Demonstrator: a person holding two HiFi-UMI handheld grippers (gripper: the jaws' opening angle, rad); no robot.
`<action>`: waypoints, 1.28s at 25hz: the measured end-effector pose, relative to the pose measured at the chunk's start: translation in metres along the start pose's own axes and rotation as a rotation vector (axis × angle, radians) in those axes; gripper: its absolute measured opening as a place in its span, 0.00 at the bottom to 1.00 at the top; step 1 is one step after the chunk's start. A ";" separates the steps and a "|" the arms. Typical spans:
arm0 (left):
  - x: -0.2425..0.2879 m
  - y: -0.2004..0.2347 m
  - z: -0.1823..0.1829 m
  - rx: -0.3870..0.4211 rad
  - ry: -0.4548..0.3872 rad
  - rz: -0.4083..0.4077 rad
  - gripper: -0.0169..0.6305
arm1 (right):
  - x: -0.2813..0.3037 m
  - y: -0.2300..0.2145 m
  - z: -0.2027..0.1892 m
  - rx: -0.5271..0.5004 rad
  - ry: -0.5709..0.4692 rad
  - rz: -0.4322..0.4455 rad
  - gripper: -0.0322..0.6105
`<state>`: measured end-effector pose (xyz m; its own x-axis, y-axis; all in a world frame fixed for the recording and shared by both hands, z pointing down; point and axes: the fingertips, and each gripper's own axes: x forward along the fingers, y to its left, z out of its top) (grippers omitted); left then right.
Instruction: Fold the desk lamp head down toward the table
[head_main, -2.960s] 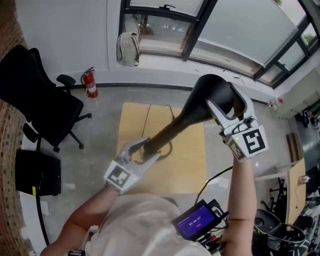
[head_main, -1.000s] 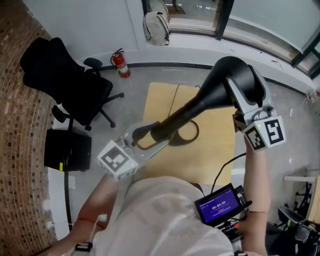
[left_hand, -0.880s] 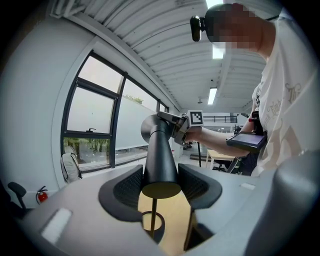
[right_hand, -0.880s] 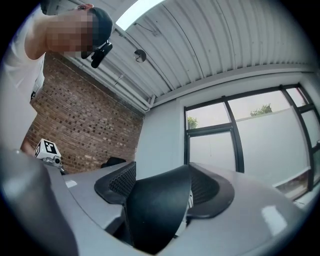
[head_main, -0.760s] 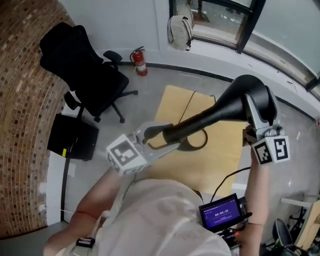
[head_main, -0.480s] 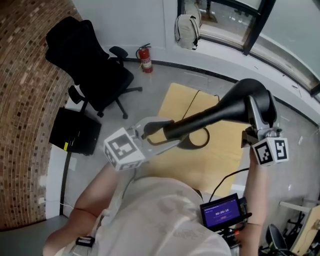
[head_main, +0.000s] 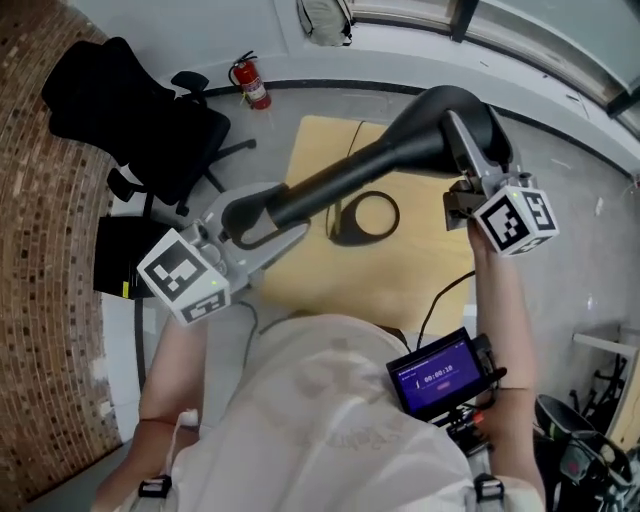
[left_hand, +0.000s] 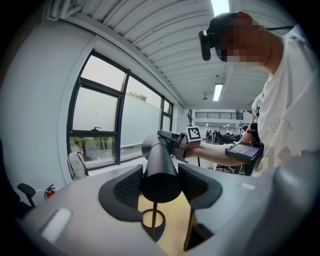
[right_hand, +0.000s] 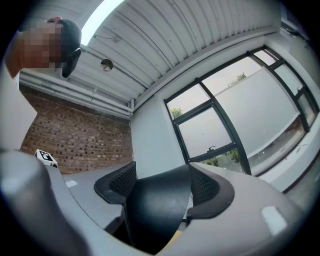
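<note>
- A black desk lamp (head_main: 350, 180) with a long round tube and a wide cone head (head_main: 435, 110) lay slanted across the middle of the head view, above the light wooden worktop (head_main: 420, 290).
- The cone head was at the upper right of that view. The tube's blunt end was at the middle left.
- The lamp's black ring foot (head_main: 365, 215) sat on the worktop, just below the tube in the picture.
- The left hand-held gripper (head_main: 250, 218) was clenched on the tube's blunt end, with a dark pad pressed on each side.
- The right hand-held gripper (head_main: 470, 140) was clenched on the rim of the cone head.
- A black office chair (head_main: 130, 115) and a red fire extinguisher (head_main: 250, 82) stood on the floor at the upper left.
</note>
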<state>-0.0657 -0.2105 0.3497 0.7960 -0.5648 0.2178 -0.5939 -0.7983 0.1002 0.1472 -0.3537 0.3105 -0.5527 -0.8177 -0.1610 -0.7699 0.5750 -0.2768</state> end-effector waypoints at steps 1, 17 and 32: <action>0.000 -0.001 0.002 0.002 -0.001 0.006 0.37 | -0.001 -0.003 -0.005 0.026 0.003 -0.001 0.58; 0.001 -0.011 0.015 0.026 0.025 0.048 0.37 | -0.017 -0.022 -0.048 0.234 0.001 -0.016 0.58; 0.000 -0.012 0.027 0.053 0.022 0.089 0.37 | -0.021 -0.027 -0.086 0.409 0.034 -0.023 0.58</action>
<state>-0.0555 -0.2064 0.3218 0.7369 -0.6301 0.2448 -0.6550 -0.7551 0.0280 0.1523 -0.3497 0.4028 -0.5519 -0.8251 -0.1210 -0.5960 0.4917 -0.6349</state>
